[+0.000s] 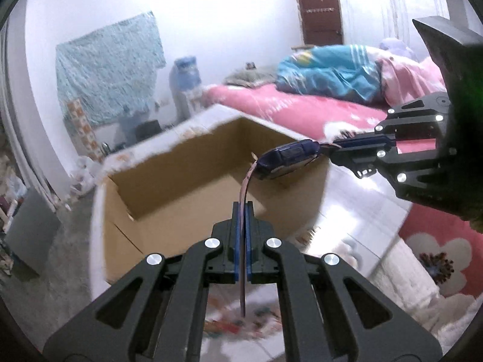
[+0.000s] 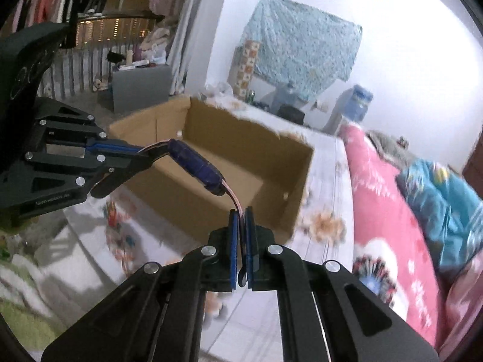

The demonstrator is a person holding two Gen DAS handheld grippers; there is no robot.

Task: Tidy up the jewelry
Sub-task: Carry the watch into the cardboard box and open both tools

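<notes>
A watch (image 1: 288, 158) with a dark blue body and pink straps hangs stretched between both grippers, in front of an open cardboard box (image 1: 187, 163). My left gripper (image 1: 243, 208) is shut on one pink strap, whose loose end runs back between the fingers. In the left wrist view my right gripper (image 1: 333, 146) comes in from the right and pinches the other strap. The right wrist view shows the right gripper (image 2: 241, 215) shut on its strap, the watch (image 2: 196, 166) slanting up to the left gripper (image 2: 143, 154), and the box (image 2: 232, 134) behind, nothing showing inside it.
The box stands on a white cloth with flower prints (image 2: 323, 220). A bed with a pink sheet (image 1: 302, 105) and a blue blanket (image 1: 329, 69) lies beyond. A water dispenser (image 1: 185, 81), a grey cabinet (image 2: 142, 84) and a brown door (image 1: 320, 9) line the walls.
</notes>
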